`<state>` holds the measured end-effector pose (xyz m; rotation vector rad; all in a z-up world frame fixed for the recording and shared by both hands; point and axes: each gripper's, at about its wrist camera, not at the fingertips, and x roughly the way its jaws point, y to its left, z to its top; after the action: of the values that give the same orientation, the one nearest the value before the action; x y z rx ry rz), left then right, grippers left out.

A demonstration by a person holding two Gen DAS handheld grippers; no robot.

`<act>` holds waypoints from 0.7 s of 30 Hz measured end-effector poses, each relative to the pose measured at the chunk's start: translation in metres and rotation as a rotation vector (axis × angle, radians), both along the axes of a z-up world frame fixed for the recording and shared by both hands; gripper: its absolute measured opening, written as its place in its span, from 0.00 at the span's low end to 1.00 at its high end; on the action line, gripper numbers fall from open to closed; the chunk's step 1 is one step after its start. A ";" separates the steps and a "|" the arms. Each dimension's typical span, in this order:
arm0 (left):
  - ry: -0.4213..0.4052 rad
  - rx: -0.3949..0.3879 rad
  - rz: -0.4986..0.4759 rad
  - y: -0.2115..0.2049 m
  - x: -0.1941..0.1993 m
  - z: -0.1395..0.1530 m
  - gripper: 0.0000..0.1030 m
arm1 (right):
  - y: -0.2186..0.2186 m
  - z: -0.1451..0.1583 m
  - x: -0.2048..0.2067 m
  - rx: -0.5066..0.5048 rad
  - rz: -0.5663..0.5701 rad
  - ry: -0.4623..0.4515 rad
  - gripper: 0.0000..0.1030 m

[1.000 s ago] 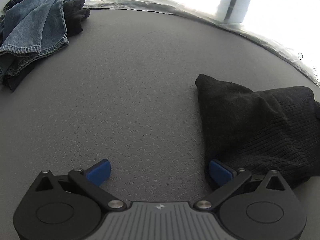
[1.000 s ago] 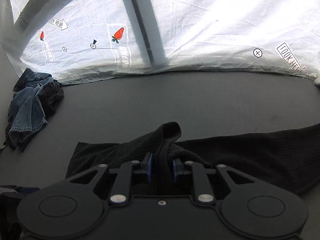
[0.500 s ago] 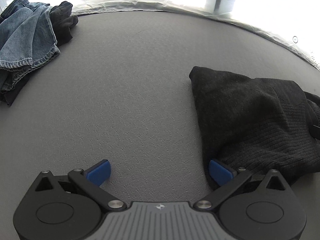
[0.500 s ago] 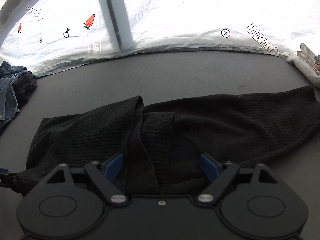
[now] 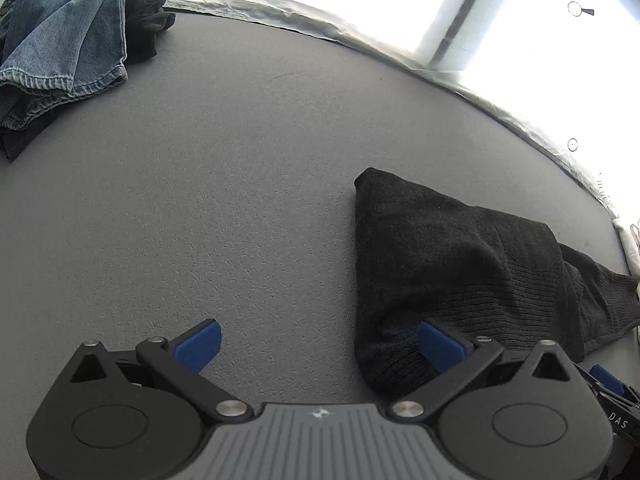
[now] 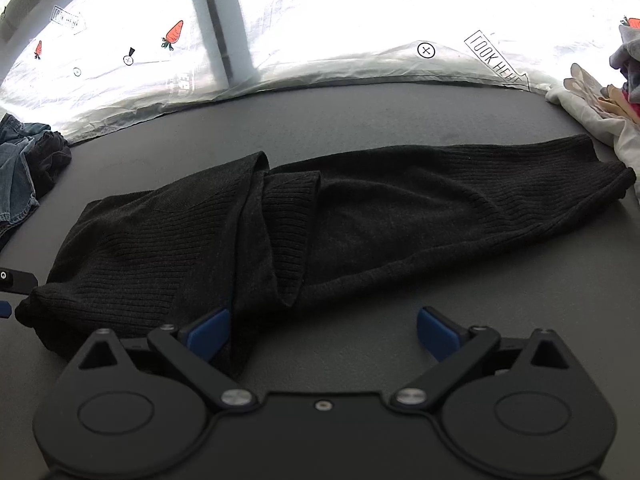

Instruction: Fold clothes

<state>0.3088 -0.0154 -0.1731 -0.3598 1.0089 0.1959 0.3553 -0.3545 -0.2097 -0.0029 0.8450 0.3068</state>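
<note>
A black ribbed knit sweater [image 6: 360, 216] lies on the grey table, one sleeve folded over its middle and the other stretched out to the right. It also shows in the left wrist view [image 5: 460, 264] at the right. My right gripper [image 6: 324, 332] is open and empty just in front of the sweater's near edge, its left finger beside the folded sleeve. My left gripper [image 5: 320, 344] is open and empty over bare table, its right finger at the sweater's near left corner.
A heap of blue jeans [image 5: 60, 40] and a dark garment [image 5: 148, 28] sits at the far left of the table [image 5: 220, 180]. Light-coloured clothes [image 6: 592, 108] lie at the far right. A white printed sheet [image 6: 340, 20] hangs behind the table.
My right gripper let go of the sweater sleeve, opened wide and pulled back; the sleeve now lies folded on the sweater. My left gripper stayed open and shifted only slightly.
</note>
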 end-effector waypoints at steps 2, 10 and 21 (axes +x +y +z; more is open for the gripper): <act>0.014 0.039 -0.005 -0.012 0.000 -0.007 1.00 | 0.004 -0.002 -0.005 -0.060 0.028 -0.011 0.98; -0.032 0.091 0.018 -0.021 -0.024 -0.013 1.00 | -0.011 -0.003 -0.013 -0.078 0.120 -0.017 0.99; -0.144 0.318 0.008 -0.073 -0.018 0.036 1.00 | -0.133 0.010 0.037 0.044 -0.283 -0.077 0.84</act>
<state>0.2909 -0.0884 -0.1373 -0.0867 0.8188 0.3283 0.3924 -0.4873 -0.1997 0.1440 0.7509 0.0580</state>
